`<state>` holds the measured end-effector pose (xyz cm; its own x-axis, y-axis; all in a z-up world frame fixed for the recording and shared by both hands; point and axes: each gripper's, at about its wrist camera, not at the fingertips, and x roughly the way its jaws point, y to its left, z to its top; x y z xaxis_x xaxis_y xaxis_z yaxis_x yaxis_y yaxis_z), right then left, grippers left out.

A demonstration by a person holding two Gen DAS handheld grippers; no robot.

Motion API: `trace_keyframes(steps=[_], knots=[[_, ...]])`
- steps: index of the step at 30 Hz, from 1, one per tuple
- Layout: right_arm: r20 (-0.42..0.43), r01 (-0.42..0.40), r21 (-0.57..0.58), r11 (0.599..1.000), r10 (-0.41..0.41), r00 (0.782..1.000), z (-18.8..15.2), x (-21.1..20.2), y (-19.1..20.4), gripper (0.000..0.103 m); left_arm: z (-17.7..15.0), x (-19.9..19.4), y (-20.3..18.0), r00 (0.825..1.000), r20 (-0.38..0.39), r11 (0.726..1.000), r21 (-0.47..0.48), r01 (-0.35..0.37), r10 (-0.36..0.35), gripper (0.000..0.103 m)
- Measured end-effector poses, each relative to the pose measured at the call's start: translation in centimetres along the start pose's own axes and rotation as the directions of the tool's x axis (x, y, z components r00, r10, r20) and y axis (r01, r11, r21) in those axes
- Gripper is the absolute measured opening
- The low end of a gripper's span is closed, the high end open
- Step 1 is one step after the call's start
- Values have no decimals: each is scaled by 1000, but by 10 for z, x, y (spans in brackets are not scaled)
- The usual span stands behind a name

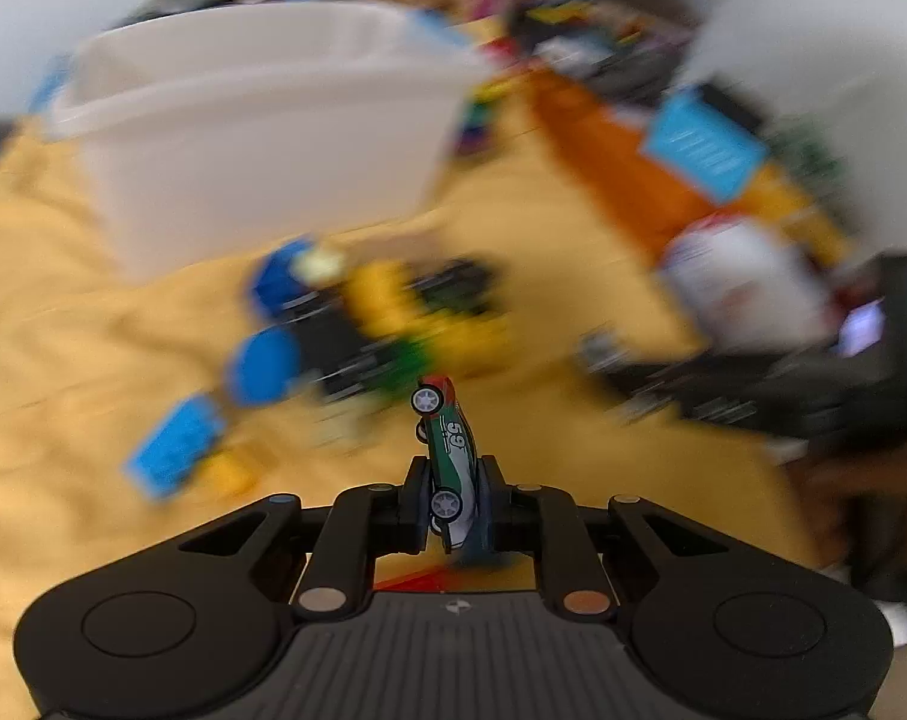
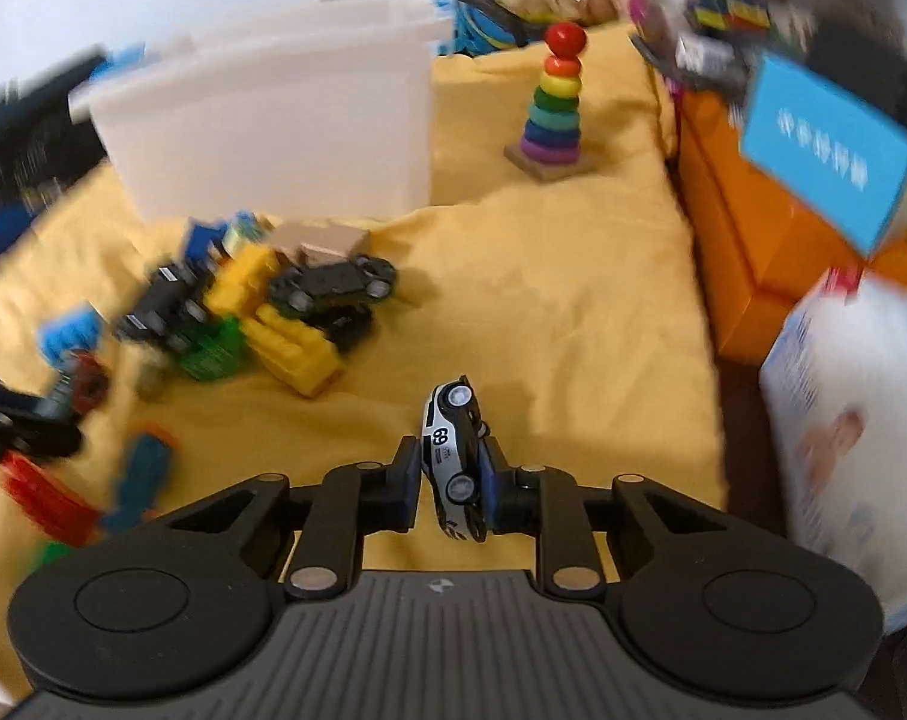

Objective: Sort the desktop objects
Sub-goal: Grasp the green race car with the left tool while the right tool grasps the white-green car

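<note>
left gripper [image 1: 452, 501] clamped on green 59 toy car [image 1: 450, 456], nose up. right gripper [image 2: 450, 483] pinches white 69 toy car [image 2: 455, 456]. only right view shows ring stacker [image 2: 552, 105] beside white bin [image 2: 273, 114].

The right tongs [image 2: 453, 489] hold a white-and-black toy car [image 2: 453, 456] on its side above the yellow cloth [image 2: 561, 300]. Beyond lie a heap of toy cars and blocks [image 2: 261, 312], a white bin [image 2: 273, 120] and a rainbow ring stacker [image 2: 552, 102].

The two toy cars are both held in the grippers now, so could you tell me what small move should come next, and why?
Probably carry both toward the white bin: the left gripper clamps the green car, the right gripper holds the white car, and the bin stands open just ahead.
</note>
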<state>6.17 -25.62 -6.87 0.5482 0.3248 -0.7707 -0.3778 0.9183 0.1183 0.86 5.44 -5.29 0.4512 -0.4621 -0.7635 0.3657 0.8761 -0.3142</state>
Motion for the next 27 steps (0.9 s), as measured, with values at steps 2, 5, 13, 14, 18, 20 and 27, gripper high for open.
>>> trace_keyframes(steps=[2, 5, 13, 14, 18, 20, 27], knots=[[-18, -78, 129, 989, 81, 997, 0, -5, -11, 23, 9, 10, -5, 993, -12, 992, -42, 119, -120, 18], [-39, -123, 237, 964, 136, 990, -2, -10, -23, 23, 17, 45, -10, 974, -81, 973, -117, 201, -211, 18], [-101, -45, 250, 967, 72, 992, -17, -12, -38, 47, 9, 72, -34, 987, -154, 998, 45, -47, 53, 42], [-92, -5, 200, 980, 24, 995, -17, -15, -35, 48, 7, 67, -41, 985, -127, 987, 120, -104, 119, 46], [-41, 124, 9, 992, -123, 992, -16, -25, -19, 47, 0, 53, -60, 970, -73, 950, 231, -209, 231, 53], [-17, 116, -14, 993, -117, 993, -15, -29, -18, 47, -1, 52, -64, 978, -79, 958, 227, -173, 195, 53], [-94, 95, -136, 986, -108, 990, -21, -5, -6, 41, -5, 81, -72, 966, -135, 954, 237, -185, 221, 46]])
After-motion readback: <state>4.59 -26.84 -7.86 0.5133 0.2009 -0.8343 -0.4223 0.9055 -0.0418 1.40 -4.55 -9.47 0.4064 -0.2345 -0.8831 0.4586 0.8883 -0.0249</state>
